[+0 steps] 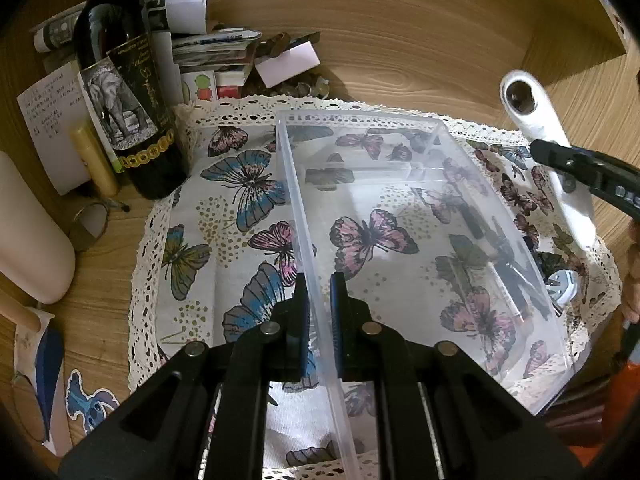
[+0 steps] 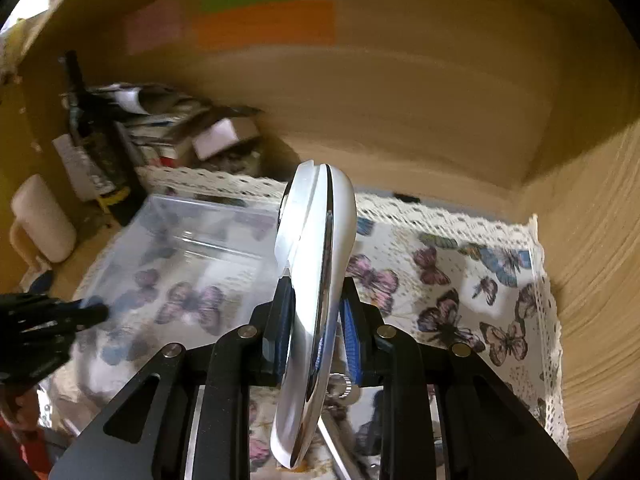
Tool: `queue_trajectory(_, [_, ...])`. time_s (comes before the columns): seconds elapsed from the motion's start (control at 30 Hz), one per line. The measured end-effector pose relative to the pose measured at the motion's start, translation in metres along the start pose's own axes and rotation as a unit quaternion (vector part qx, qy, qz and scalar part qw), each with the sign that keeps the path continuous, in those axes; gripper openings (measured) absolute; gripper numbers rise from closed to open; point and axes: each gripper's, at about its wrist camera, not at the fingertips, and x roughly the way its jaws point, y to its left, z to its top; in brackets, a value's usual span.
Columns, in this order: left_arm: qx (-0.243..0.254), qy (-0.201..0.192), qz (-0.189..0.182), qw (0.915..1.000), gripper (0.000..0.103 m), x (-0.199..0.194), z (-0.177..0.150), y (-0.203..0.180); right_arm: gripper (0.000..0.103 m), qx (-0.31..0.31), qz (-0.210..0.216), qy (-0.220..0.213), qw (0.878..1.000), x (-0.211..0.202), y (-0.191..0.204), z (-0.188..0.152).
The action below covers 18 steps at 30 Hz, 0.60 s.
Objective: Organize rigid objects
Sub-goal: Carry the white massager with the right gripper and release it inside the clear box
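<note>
White plastic tool point(image 2: 316, 280) is sitting clamped in our right fingers point(image 2: 316, 300), long axis pointing forward, above the cloth beside the clear bin point(image 1: 400, 216). Our left fingers point(image 1: 319, 300) are pinching the bin's near wall, so we are judging the bin lies leftward of the tool.

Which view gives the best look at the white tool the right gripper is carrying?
The left wrist view. There the white tool shows from the side, with its round dark opening at the top, pinched by the right gripper above the clear box. The right wrist view shows it only edge-on, close up and partly blurred.
</note>
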Motion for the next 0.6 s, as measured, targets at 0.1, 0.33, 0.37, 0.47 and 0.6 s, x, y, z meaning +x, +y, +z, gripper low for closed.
queue_trajectory(0.1, [0.003,-0.002,0.001,1.0000,0.010,-0.001,0.000,0.000,0.021,-0.013,0.014,-0.008,1.000,-0.001,0.013,0.001])
queue_trajectory(0.33, [0.008,-0.005,-0.001,1.0000,0.010,-0.002,0.000,0.000,0.021,-0.024,0.057,0.004,0.998,0.009,0.043,-0.007])
queue_trajectory(0.37, [0.009,-0.005,-0.001,0.9999,0.010,-0.002,0.000,0.000,0.021,-0.025,0.062,0.008,0.998,0.012,0.047,-0.008])
queue_trajectory(0.47, [0.010,-0.008,-0.001,0.9999,0.010,-0.002,0.000,0.000,0.021,-0.029,0.071,0.024,0.997,0.022,0.058,-0.011])
queue_trajectory(0.6, [0.011,-0.011,-0.003,0.9999,0.011,-0.002,-0.001,0.000,0.021,-0.033,0.077,0.052,0.995,0.039,0.067,-0.015])
